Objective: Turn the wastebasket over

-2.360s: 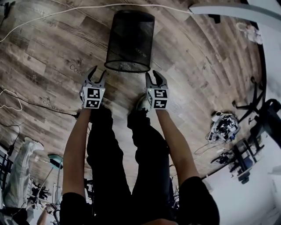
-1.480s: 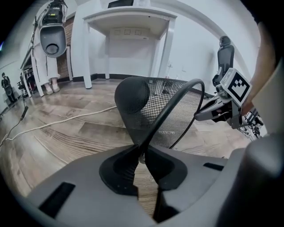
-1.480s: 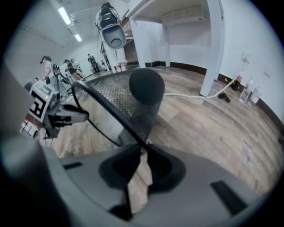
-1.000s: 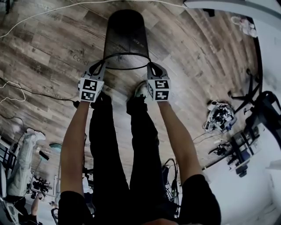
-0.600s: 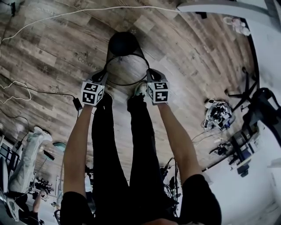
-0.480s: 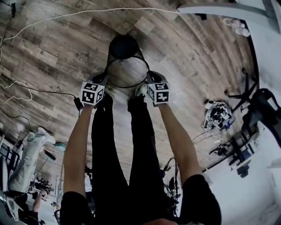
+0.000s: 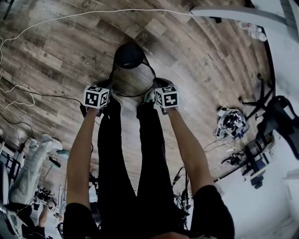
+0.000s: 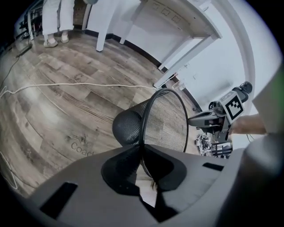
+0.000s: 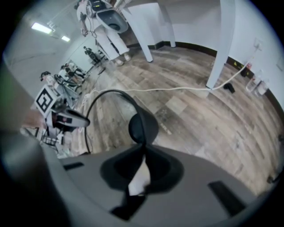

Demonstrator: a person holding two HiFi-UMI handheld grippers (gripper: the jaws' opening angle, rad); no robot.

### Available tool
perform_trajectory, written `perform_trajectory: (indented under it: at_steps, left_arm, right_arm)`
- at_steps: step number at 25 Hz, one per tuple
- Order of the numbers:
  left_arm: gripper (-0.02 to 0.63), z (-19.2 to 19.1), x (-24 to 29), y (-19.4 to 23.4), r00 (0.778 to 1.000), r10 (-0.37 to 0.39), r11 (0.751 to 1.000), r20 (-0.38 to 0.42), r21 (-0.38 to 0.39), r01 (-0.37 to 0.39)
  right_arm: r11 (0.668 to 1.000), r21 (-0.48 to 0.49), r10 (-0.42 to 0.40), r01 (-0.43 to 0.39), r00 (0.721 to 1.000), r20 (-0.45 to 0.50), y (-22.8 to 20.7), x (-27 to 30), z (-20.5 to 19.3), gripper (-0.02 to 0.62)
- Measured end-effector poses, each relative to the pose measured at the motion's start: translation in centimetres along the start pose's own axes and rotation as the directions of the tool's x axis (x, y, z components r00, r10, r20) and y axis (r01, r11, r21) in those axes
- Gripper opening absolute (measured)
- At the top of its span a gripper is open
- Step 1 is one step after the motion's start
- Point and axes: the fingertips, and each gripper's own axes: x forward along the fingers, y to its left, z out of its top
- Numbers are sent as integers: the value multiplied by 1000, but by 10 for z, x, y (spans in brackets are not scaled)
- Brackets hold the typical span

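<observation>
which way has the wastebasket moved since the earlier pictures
Yes. The wastebasket lay with its base close to the white cable; now its mouth faces up and its base sits well short of that cable, nearer the person.

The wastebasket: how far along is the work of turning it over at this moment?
Done: the left hand-held gripper and the right hand-held gripper are shut on opposite sides of the rim of the wastebasket; the right jaws have just been closing on it. In hand: it is held with its mouth toward the person and its base toward the floor. Left, probably: stand it down and let go.
</observation>
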Motion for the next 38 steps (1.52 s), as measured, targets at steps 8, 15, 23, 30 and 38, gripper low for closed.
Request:
perform_trajectory:
  at_steps: [8,15,23,30,38]
  left_arm:
    - [58,-3,10,8,994,-28,996,-109,-82,19]
    - [55,10,19,31,998,13,995,-69,-99,-20]
    - [66,29,20,47,999,35,997,-11,-67,-36]
    - [72,38,21,52,998,32,998,51,-58,-29]
    - [172,43,17,44,990,88,996,108,-10,-87]
  right_arm:
    - [1000,8,19,-18,995,-95,-4,12,2,44]
    - [999,34,17,-15,998,-62,-1,25,15,46]
    - [999,45,-10,9,1000,17,-3,33,50,46]
    - [998,57,-25,22,998,53,-4,36,60,46]
    - [994,34,-108,105,989,97,-6,28,67,132]
